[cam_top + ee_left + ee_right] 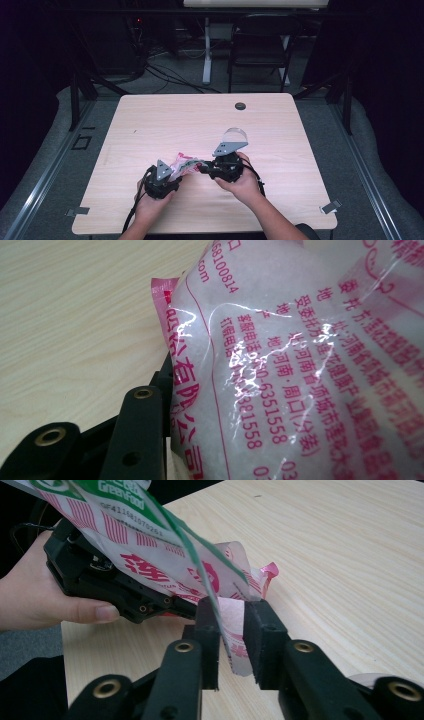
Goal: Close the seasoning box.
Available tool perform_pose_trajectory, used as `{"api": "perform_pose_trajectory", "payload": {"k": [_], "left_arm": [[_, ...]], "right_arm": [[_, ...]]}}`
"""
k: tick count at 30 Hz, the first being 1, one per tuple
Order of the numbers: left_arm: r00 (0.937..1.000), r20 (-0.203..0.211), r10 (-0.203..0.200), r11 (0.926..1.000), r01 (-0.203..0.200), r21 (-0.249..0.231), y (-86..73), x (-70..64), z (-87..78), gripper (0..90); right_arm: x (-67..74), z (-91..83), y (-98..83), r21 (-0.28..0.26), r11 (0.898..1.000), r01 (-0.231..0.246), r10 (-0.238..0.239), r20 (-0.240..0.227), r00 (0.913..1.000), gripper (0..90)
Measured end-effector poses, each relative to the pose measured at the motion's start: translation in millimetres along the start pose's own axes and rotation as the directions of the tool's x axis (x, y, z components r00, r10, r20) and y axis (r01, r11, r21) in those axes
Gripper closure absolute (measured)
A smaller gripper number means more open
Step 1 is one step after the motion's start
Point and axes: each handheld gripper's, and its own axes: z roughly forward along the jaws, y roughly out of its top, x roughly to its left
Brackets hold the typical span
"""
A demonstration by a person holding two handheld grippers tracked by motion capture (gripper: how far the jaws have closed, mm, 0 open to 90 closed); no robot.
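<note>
The left gripper (pixel 172 176) pinches the bag (pixel 300 365); the right gripper (pixel 231 630) (jaws parted around its edge) should clamp squarely before pulling.

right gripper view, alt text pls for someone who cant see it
Two black jaws stand slightly apart around the edge of a pink, white and green plastic packet above a pale wooden table; at left, a hand holds the other gripper against it.

Brightly lit tabletop (pixel 200 115), dark surroundings; white glare streaks on plastic bag (pixel 280 365) beside left gripper's jaw, slightly soft close-up.
</note>
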Motion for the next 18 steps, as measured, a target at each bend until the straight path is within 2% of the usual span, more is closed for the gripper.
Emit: {"api": "perform_pose_trajectory", "payload": {"k": [10, 18], "left_arm": [[0.9987, -0.011, 0.049, 0.9988, -0.049, -0.007, 18.1, 1.4, -0.5, 57.9], [0.9964, -0.016, 0.083, 0.9964, -0.084, -0.013, 34.1, -2.0, 3.6, 57.9]], "right_arm": [[-2.1, -14.3, 5.3, -0.022, 1.0, 0.013, -0.012, 0.03, 0.9995, 64.5], [-5.1, -28.0, 5.4, -0.035, 0.999, 0.023, -0.021, 0.058, 0.9981, 59.8]]}}
